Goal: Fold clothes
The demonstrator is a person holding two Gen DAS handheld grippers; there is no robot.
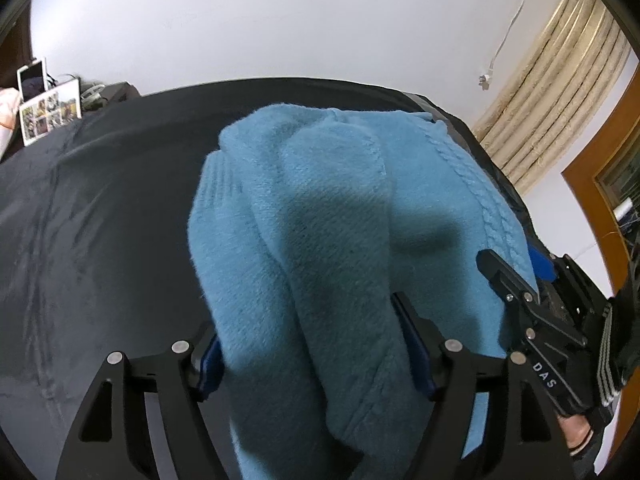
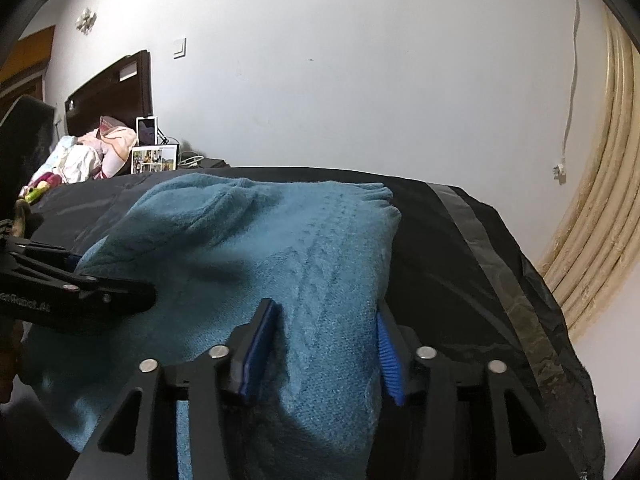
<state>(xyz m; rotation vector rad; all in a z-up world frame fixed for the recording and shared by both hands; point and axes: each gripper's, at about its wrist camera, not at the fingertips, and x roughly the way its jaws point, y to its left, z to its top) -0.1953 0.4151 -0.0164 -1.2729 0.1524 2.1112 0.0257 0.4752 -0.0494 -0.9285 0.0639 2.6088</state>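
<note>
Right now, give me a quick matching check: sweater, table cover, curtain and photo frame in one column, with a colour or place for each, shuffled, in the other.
Things:
1. sweater
2. table cover
3. curtain
4. photo frame

Descriptions:
A. beige, hanging on the right
B. blue knit, bunched on the surface
C. standing at the far left end
D. black, spread beneath the knit

Pairs: 1-B, 2-D, 3-A, 4-C

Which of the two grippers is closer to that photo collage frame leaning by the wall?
Left. The left gripper works the blue sweater's side nearer the photo frame; the right gripper sits farther away.
</note>
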